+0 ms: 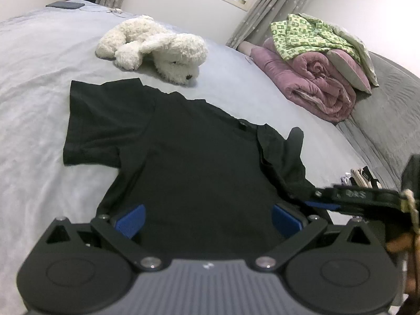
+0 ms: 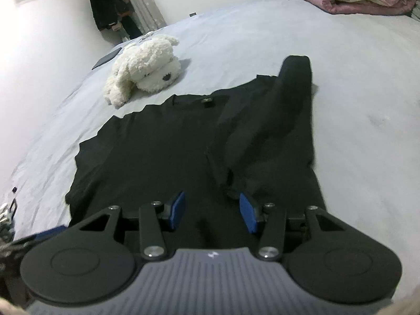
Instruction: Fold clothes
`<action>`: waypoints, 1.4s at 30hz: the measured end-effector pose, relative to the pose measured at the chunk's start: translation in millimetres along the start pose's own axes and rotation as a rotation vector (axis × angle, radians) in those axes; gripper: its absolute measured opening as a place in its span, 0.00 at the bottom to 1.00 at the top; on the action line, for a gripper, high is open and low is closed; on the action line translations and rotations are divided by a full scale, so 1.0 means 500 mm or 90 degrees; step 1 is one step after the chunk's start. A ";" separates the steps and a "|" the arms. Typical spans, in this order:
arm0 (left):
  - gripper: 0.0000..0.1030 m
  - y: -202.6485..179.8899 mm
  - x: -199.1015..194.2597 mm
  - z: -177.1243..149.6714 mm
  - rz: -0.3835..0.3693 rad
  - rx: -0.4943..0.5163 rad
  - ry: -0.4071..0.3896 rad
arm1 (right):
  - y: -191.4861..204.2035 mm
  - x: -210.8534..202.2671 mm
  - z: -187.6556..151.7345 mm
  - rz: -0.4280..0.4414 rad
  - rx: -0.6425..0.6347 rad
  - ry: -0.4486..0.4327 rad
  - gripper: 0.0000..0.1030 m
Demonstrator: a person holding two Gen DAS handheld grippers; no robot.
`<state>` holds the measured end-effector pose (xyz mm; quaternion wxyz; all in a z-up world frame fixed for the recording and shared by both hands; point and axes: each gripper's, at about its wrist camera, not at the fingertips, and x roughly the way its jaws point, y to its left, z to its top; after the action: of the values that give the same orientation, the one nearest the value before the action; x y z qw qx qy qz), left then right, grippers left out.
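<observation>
A black T-shirt (image 1: 189, 152) lies spread on the grey bed sheet (image 1: 39, 105), collar toward the far side, with a small tag at the neckline. Its left sleeve lies flat, out toward 10 o'clock in the left wrist view, while the right sleeve (image 2: 291, 92) is folded over onto the body and lies as a rumpled band with its cuff pointing toward 12 o'clock. The left gripper (image 1: 208, 220) hangs over the shirt's near hem, its 2 blue pads (image 1: 131, 220) spread wide with only flat cloth below them, gripping nothing. The right gripper (image 2: 212, 214) hovers over the hem at the folded side, its jaws standing partly apart, and no fabric is caught between the pads; the edge of the folded sleeve lies just beyond its right pad. Beyond the collar, at 11 o'clock, a white plush dog (image 1: 155, 47) lies on the sheet. Farther off at 1 o'clock a rolled mauve quilt (image 1: 309, 84) carries a green patterned garment (image 1: 307, 36). A dark tablet (image 1: 65, 5) rests near the far bed edge.
</observation>
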<state>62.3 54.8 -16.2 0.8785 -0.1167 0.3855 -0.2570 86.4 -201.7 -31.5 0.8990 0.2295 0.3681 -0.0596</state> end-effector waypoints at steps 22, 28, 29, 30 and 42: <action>0.96 -0.021 0.018 -0.013 -0.056 -0.010 0.060 | -0.080 -0.112 -0.102 0.039 -0.109 0.122 0.49; 0.92 -0.042 0.024 -0.027 -0.085 -0.006 0.086 | -0.098 -0.156 -0.167 0.071 -0.082 0.142 0.49; 0.92 -0.048 0.025 -0.031 -0.089 0.000 0.093 | -0.102 -0.167 -0.176 0.076 -0.074 0.142 0.49; 0.92 -0.054 0.025 -0.036 -0.093 0.006 0.099 | -0.106 -0.178 -0.186 0.080 -0.065 0.141 0.49; 0.92 -0.129 0.011 -0.102 -0.153 0.057 0.154 | -0.157 -0.341 -0.293 0.077 0.048 0.064 0.49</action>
<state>4.6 -2.6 -28.0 0.7930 -0.0905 0.4599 -0.3892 -151.6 -215.1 -34.3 0.8720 0.2879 0.3959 -0.0070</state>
